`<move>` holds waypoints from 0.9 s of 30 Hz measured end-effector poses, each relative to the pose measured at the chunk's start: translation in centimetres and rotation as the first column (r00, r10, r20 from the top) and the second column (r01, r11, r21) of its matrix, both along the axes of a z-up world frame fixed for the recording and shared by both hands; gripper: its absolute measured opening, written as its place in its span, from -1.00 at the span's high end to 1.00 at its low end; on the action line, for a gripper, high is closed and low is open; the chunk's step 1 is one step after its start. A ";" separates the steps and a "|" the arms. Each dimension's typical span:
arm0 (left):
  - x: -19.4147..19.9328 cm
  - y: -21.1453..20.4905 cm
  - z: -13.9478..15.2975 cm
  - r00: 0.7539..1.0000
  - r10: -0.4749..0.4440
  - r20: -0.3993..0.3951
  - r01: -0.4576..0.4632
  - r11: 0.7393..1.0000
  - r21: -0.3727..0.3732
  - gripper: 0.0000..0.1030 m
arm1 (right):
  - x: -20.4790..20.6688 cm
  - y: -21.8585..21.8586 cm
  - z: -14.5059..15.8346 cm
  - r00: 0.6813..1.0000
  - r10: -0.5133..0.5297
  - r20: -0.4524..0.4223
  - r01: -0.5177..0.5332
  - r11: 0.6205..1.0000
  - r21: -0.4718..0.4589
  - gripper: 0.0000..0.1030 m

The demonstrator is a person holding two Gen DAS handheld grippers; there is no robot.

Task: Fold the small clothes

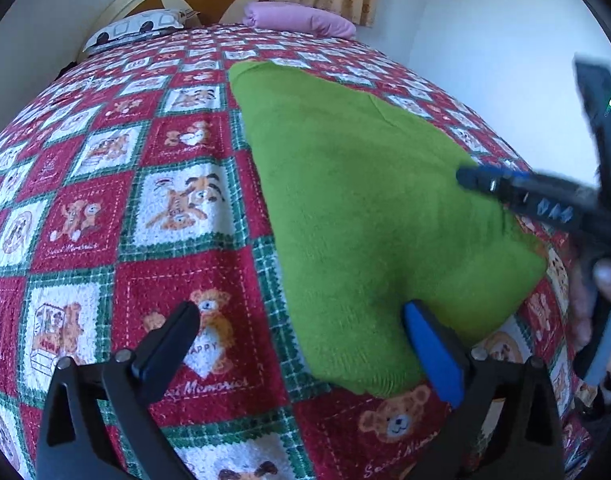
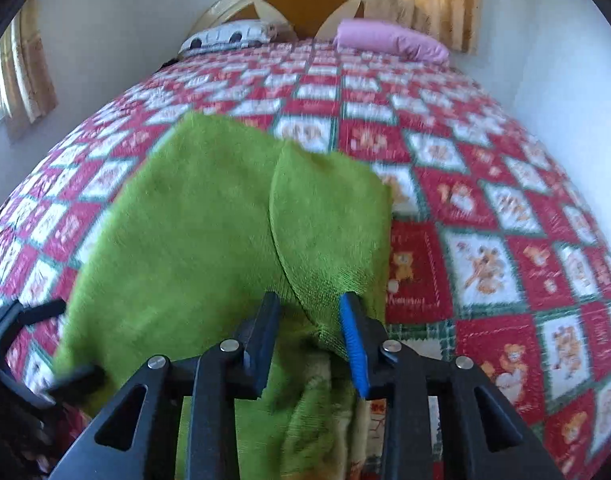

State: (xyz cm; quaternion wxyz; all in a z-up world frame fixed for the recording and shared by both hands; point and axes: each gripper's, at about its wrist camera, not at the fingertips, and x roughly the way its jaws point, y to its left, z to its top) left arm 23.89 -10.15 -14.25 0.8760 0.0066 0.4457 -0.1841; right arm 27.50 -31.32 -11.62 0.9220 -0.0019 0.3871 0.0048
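The left gripper hung low over the red teddy-bear patchwork quilt, jaws wide apart, holding nothing. The right gripper came in at three o'clock, jaws around a green knitted garment's hem; whether clamped, I couldn't tell. The garment ran six to twelve o'clock, with open quilt at nine.

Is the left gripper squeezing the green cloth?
No, the left gripper is open, with one finger over the bedspread and the other at the green cloth's edge.
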 end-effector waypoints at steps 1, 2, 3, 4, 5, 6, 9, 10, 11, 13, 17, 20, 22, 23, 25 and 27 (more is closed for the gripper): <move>0.0 -0.1 0.0 1.000 -0.001 0.000 0.001 1.000 0.002 -1.00 | -0.2 0.7 0.6 1.000 0.014 0.020 -0.014 1.000 0.005 0.15; 0.0 -0.1 0.0 1.000 -0.001 0.001 0.001 1.000 0.004 -1.00 | -0.4 1.7 1.2 0.998 0.043 0.040 -0.044 0.999 0.016 0.12; 0.0 -0.1 -0.1 1.000 -0.001 0.002 0.001 1.000 0.004 -1.00 | -0.4 2.7 1.6 0.996 0.075 0.049 -0.077 0.997 0.024 0.10; 0.0 -0.1 -0.1 1.000 -0.001 0.001 0.001 1.000 0.005 -1.00 | -0.1 3.8 1.7 0.993 0.111 0.048 -0.112 0.993 0.024 0.07; 0.0 -0.1 0.0 1.000 0.000 0.000 0.000 1.000 0.005 -1.00 | 0.2 5.0 1.5 0.988 0.149 0.035 -0.150 0.989 0.018 0.07; 0.0 -0.1 0.0 1.000 0.001 0.000 -0.001 1.000 0.005 -1.00 | 0.7 5.9 1.1 0.984 0.175 0.022 -0.176 0.984 0.014 0.07; -0.1 -0.1 -0.1 1.000 -0.001 0.007 0.001 1.000 0.015 -1.00 | 2.2 7.7 -0.9 0.977 0.212 -0.034 -0.212 0.977 -0.001 0.07; -0.2 -0.1 -0.1 1.000 -0.001 0.007 0.000 1.000 0.018 -1.00 | 2.6 7.9 -1.5 0.977 0.210 -0.044 -0.211 0.978 -0.002 0.05; -0.1 -0.2 -0.2 1.000 -0.001 0.006 0.001 1.000 0.018 -1.00 | 2.9 7.8 -1.9 0.978 0.205 -0.038 -0.205 0.979 -0.002 0.01; -0.2 0.0 -0.2 1.000 -0.002 0.001 0.002 1.000 0.011 -1.00 | 3.5 6.8 -2.5 0.984 0.175 -0.040 -0.174 0.985 0.019 -0.28; -0.1 -0.1 -0.2 1.000 -0.007 0.000 0.007 1.000 0.018 -1.00 | 3.9 5.5 -3.2 0.985 0.168 -0.031 -0.165 0.983 0.082 -0.34; -0.2 -0.3 0.1 1.000 -0.009 0.003 0.009 0.999 0.031 -1.00 | 3.5 5.4 -3.0 0.987 0.158 -0.028 -0.155 0.984 0.084 -0.34; -0.4 -0.3 0.5 1.000 -0.012 0.006 0.012 0.999 0.038 -1.00 | 3.0 5.1 -2.6 0.988 0.154 -0.017 -0.151 0.982 0.109 -0.33; -0.6 -0.2 0.9 1.000 -0.015 0.017 0.014 0.999 0.042 -1.00 | 2.4 4.8 -2.1 0.988 0.155 0.002 -0.154 0.980 0.124 -0.33; -0.9 0.0 1.7 0.998 -0.019 0.054 0.016 0.998 0.063 -1.00 | 1.2 3.9 -1.1 0.987 0.149 0.053 -0.156 0.976 0.153 -0.33; -1.1 0.2 2.6 0.996 -0.016 0.088 0.009 0.997 0.075 -1.00 | 0.2 2.5 -0.4 0.989 0.115 0.091 -0.129 0.977 0.171 -0.33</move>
